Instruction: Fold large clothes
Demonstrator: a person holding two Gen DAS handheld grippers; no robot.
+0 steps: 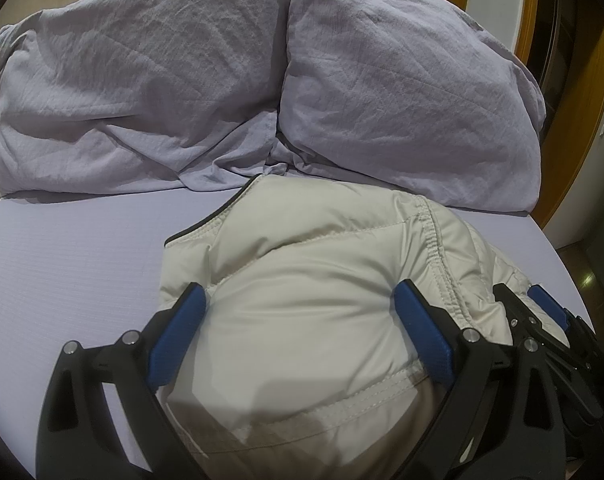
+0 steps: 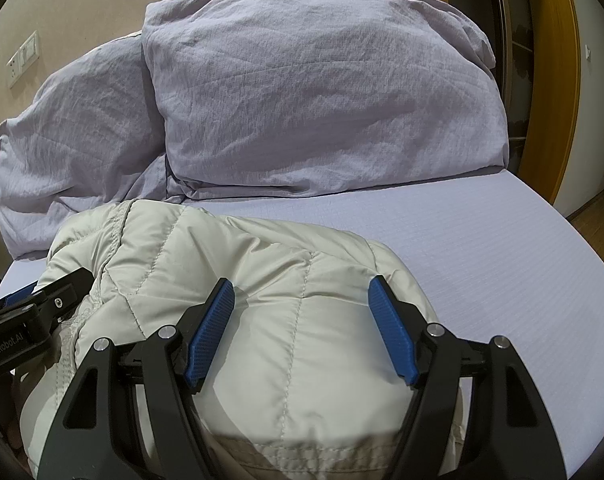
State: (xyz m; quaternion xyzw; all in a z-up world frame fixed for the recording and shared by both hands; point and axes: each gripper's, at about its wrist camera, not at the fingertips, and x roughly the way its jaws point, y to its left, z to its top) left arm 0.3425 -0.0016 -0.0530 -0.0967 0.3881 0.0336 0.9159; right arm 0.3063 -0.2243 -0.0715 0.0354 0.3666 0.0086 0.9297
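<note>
Writing legible: "GenRobot.AI" in pale letters on the black body of the left gripper [image 2: 34, 300], seen at the left edge of the right wrist view; no other label or brand can be read, though a white switch plate [image 2: 22, 60] on the beige wall carries no readable marking. Item: one cream quilted puffer jacket [image 1: 302, 300], bundled into a rounded heap on the lavender bed sheet [image 1: 82, 248], dark binding along one edge, stitched seams across its panels; it lies near the front of the bed, just short of two crumpled lavender pillows [image 1: 402, 92] at the far side. Left gripper, own view [image 1: 300, 332]: black arms, blue ribbed pads [image 1: 180, 332]; jaws stand wide apart with the jacket's bulge filling the space between them; the pads lie against the fabric on either flank, but whether they press on it cannot be told. Right gripper [image 2: 302, 328]: same build, jaws likewise apart, astride the jacket's near right portion; blue pads [image 2: 210, 332] beside the cloth, the right one at the heap's outer edge, a grip not confirmable. The two grippers sit side by side over the same heap; wooden door frame [image 2: 554, 80] at right.
</note>
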